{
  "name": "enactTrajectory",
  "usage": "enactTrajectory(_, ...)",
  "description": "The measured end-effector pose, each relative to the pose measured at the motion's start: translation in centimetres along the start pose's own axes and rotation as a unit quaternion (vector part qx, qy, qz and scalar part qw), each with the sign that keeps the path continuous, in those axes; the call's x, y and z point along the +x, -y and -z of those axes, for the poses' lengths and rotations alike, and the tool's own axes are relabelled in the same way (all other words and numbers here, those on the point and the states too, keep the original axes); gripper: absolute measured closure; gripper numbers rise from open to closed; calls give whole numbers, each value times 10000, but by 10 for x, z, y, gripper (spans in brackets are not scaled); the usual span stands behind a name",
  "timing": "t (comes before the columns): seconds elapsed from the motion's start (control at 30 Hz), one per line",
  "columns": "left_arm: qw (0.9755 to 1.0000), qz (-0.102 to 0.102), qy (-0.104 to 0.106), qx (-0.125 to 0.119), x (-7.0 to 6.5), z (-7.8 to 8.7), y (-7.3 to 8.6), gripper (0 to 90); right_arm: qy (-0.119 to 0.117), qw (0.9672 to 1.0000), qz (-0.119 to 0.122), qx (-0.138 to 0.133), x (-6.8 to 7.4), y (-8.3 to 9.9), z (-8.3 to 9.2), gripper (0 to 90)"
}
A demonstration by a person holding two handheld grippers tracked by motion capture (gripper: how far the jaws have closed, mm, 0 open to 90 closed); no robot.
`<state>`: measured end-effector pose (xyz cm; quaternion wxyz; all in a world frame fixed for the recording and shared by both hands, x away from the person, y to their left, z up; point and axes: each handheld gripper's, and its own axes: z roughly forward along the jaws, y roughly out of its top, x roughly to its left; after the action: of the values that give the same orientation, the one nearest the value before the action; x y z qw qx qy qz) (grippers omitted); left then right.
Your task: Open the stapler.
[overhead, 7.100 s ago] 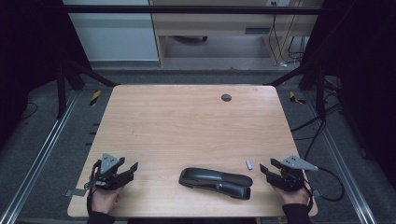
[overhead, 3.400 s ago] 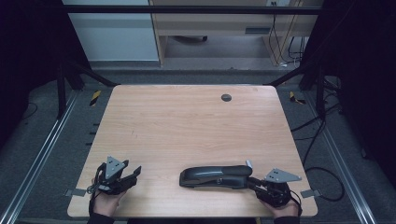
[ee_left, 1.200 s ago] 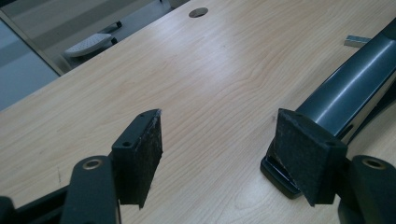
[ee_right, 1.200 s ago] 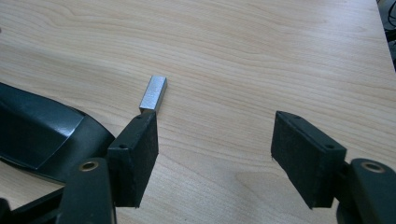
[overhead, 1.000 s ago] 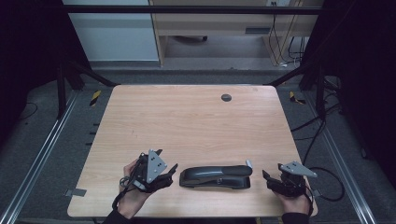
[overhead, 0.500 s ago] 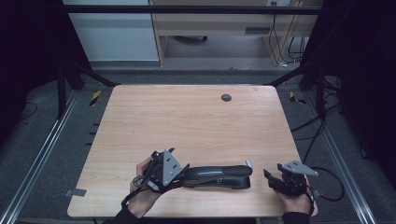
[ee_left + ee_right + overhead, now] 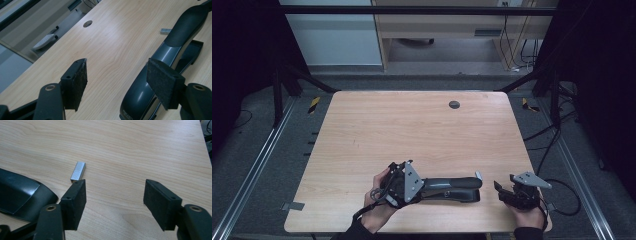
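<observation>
A black stapler lies lengthwise near the table's front edge. A small silver block of staples rests at its right end. My left gripper is open at the stapler's left end. In the left gripper view one pad hangs over the stapler's rear and the other stands over bare wood. The staples lie farther off there. My right gripper is open to the right of the stapler, its jaws just having been opening with nothing between them. In the right gripper view the staples lie just past its left pad, with the stapler at the left.
The wooden table has a round cable hole near its far edge. Metal rails run along both sides on the floor. A cable trails from the right gripper off the table's right front corner.
My left gripper has moved right along the front of the table to the stapler's left end. The right gripper has stayed where it was.
</observation>
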<state>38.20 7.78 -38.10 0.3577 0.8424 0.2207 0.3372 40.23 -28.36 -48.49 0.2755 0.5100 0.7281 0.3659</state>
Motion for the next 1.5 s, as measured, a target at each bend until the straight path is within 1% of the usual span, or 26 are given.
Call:
enactTrajectory(0.13,10000,-79,60,1,-7,-4,-5,323,22,10000,-49,-12,-1,0,-1,315)
enactTrajectory(0.27,9997,-225,80,60,-15,-8,-9,325,39,9999,-108,9,-3,0,-1,298)
enactTrajectory(0.37,9995,-275,105,71,-19,-10,-11,326,68,9999,-74,-12,-3,0,-1,295)
enactTrajectory(0.63,9989,-430,118,106,-30,-15,-16,324,41,9999,-96,10,-3,0,-1,296)
enactTrajectory(0.7,9989,-442,125,109,-32,-16,-18,322,42,9999,-104,10,-3,0,-1,295)
enactTrajectory(0.97,9980,-602,158,119,-42,-19,-22,322,75,9999,-115,0,-4,0,-1,293)
enactTrajectory(1.07,9974,-686,140,142,-46,-21,-22,321,56,9999,-112,1,-3,0,-1,292)
enactTrajectory(1.23,9973,-698,162,142,-51,-23,-24,321,73,9999,-102,7,-4,0,-2,292)
enactTrajectory(1.37,9965,-811,152,162,-56,-24,-26,319,50,9999,-124,18,-3,0,-2,292)
enactTrajectory(1.5,9959,-868,169,180,-61,-26,-28,317,54,9999,-109,6,-3,0,-2,293)
